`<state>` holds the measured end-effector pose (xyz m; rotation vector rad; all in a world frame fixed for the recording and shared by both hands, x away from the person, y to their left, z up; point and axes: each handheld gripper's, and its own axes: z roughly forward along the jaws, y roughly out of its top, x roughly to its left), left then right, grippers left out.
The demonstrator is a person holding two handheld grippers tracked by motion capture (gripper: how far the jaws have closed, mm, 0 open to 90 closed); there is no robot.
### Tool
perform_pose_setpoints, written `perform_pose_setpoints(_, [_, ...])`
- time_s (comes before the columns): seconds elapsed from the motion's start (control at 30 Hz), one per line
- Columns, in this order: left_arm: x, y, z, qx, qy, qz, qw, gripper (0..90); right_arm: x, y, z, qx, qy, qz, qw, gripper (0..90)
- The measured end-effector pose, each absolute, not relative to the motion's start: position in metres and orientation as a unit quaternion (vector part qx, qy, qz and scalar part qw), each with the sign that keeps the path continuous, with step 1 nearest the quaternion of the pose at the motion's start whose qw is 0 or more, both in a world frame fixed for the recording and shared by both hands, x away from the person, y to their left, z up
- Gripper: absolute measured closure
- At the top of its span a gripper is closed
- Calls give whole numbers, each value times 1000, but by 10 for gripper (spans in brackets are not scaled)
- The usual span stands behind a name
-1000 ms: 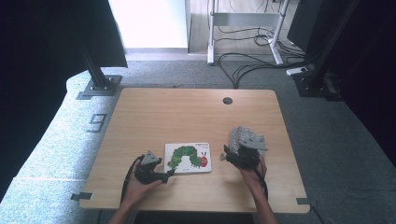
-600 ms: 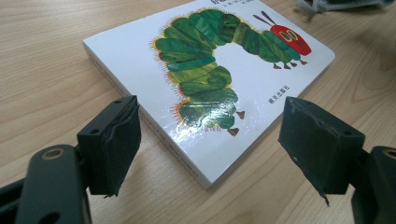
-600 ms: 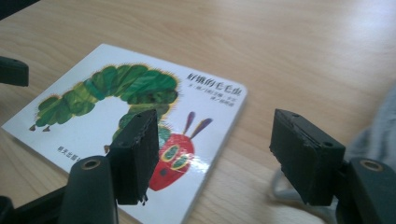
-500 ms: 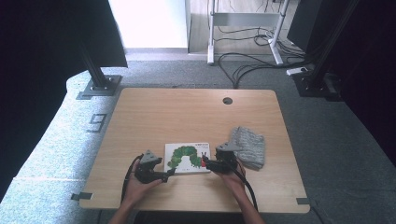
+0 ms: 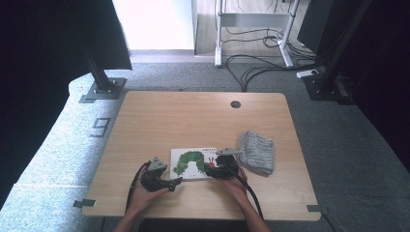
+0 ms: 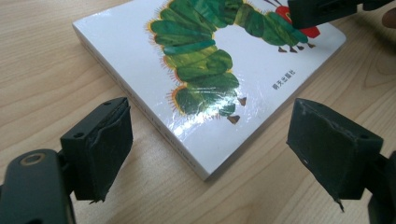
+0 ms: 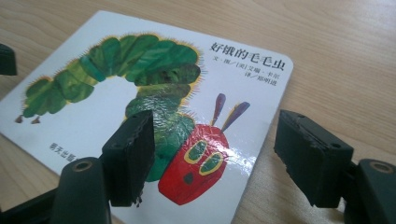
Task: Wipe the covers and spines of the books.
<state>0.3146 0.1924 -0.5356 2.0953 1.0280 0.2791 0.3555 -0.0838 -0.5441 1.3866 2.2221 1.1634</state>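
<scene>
Book (image 5: pixel 194 163) lies flat on the counter (image 5: pixel 193 121), near its front edge, cover up. Grey cloth (image 5: pixel 256 152) lies just right of it, apart from it.

High view: left tool (image 5: pixel 175 183) sits at the book's near-left corner, right tool (image 5: pixel 209 171) at its near-right corner. Jaw gaps too small to read here.

Left gripper view: left tool (image 6: pixel 210 154) has jaws wide apart, straddling the book's (image 6: pixel 210 74) near corner, pads clear of it. One jaw of the other tool shows at top right, over the caterpillar's red head.

Right gripper view: right tool (image 7: pixel 215 163) also has jaws apart; the left jaw stands over the cover (image 7: pixel 149 116) beside the red head, the right jaw over bare wood past the edge. Contact with the cover probably none, but the angle leaves it uncertain. Printed title is legible here.
</scene>
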Motion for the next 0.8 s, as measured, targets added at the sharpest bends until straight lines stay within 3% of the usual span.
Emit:
perform_pose_setpoints(0.43, [311,178,-544,838,394,117,358,142,359,-83,-547,494,761,406,109,263])
perform_pose_setpoints(0.8, [313,172,-547,843,394,129,343,79,358,-87,-544,503,748,422,96,283])
